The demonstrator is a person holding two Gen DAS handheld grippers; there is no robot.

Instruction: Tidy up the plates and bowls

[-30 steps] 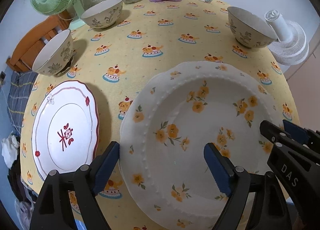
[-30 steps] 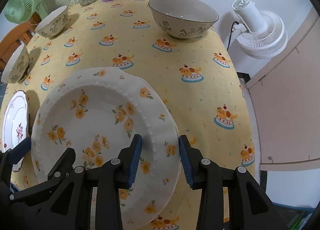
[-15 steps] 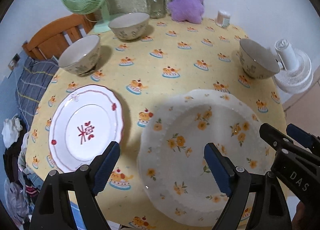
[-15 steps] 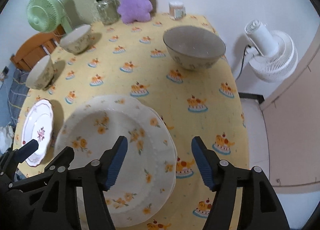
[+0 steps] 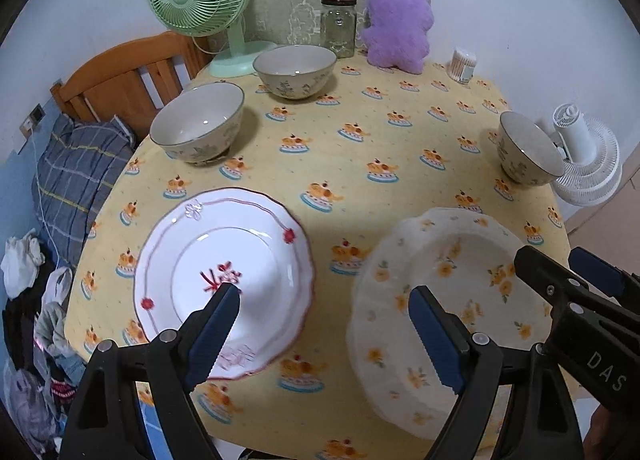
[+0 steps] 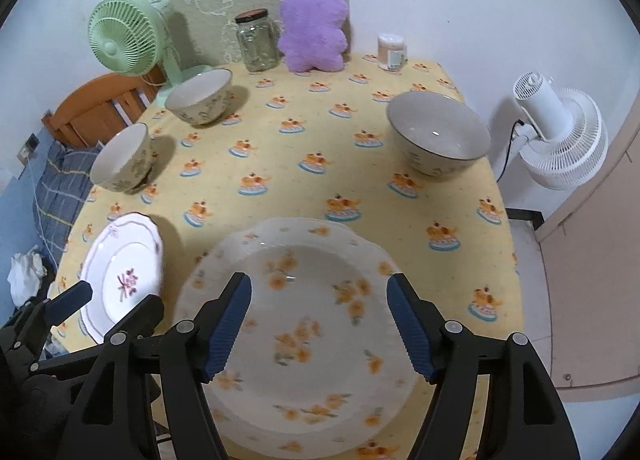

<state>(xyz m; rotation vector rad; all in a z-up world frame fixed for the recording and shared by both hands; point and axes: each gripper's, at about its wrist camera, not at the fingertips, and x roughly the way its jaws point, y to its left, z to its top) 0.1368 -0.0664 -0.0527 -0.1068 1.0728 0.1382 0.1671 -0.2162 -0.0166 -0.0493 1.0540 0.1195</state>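
You are holding the left tool point(image 5: 324, 324) above the near edge of the bench point(image 5: 360, 163), with its two blue-padded fingers point(image 5: 434, 334) standing wide apart and gripping nothing. The red-trimmed plate point(image 5: 224, 276) is lying flat beneath and just ahead of that tool's left finger. The yellow-flowered plate point(image 5: 452, 300) is lying to the right of the tool's right finger, on the bench's near right part; the two plates are sitting apart, with patterned cloth showing between them.

You are holding the right tool point(image 6: 320, 324) directly above the yellow-flowered plate point(image 6: 304, 320). Its fingers point(image 6: 228, 324) are likewise spread apart, holding nothing, and both are framing the plate's centre without touching it as far as the view shows. A second scalloped rim is showing along the far edge of that plate, so it appears to be sitting on another plate of the same pattern. The left tool's fingers point(image 6: 68, 302) are showing at the lower left of this view, over the red-trimmed plate point(image 6: 124, 280).

Three bowls are standing upright and separate: the left bowl point(image 5: 198, 121) ahead-left of the left tool, the far bowl point(image 5: 296, 69) further ahead, and the right bowl point(image 6: 438, 133) ahead-right of the right tool.
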